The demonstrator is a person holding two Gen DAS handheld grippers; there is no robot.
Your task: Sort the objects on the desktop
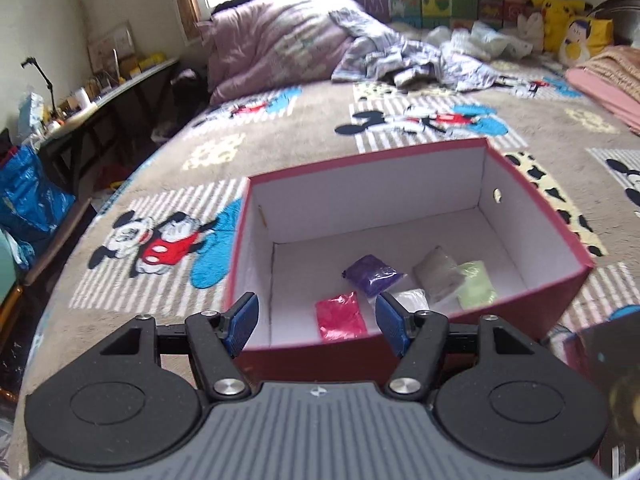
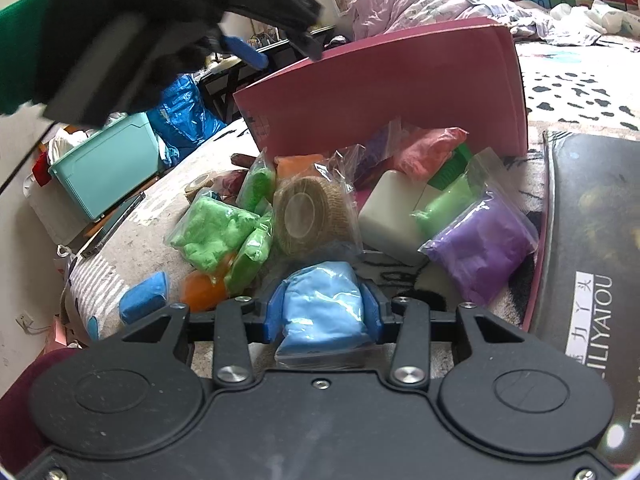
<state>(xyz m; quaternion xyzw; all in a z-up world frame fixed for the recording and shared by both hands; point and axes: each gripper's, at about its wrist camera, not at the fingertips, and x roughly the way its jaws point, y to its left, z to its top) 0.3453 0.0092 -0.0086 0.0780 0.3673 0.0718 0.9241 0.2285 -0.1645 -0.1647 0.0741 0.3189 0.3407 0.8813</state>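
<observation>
A red box (image 1: 532, 208) with a white inside sits on the bed and holds a purple bag (image 1: 372, 274), a pink bag (image 1: 340, 316), a grey bag (image 1: 436, 274) and a pale green bag (image 1: 476, 286). My left gripper (image 1: 316, 320) is open and empty above the box's near edge. My right gripper (image 2: 322, 312) is shut on a light blue bag (image 2: 322, 304), low over a pile of bagged items: green bags (image 2: 212, 232), a purple bag (image 2: 480, 248), a burlap roll (image 2: 308, 216), a white case (image 2: 394, 216). The left gripper also shows in the right wrist view (image 2: 244, 54), upper left.
The red box's outer wall (image 2: 380, 92) stands behind the pile. A black box lid (image 2: 592, 240) lies at right. A teal bin (image 2: 108, 160) and a blue plastic bag (image 2: 184, 112) are beside the bed. A crumpled quilt (image 1: 280, 40) lies at the far end.
</observation>
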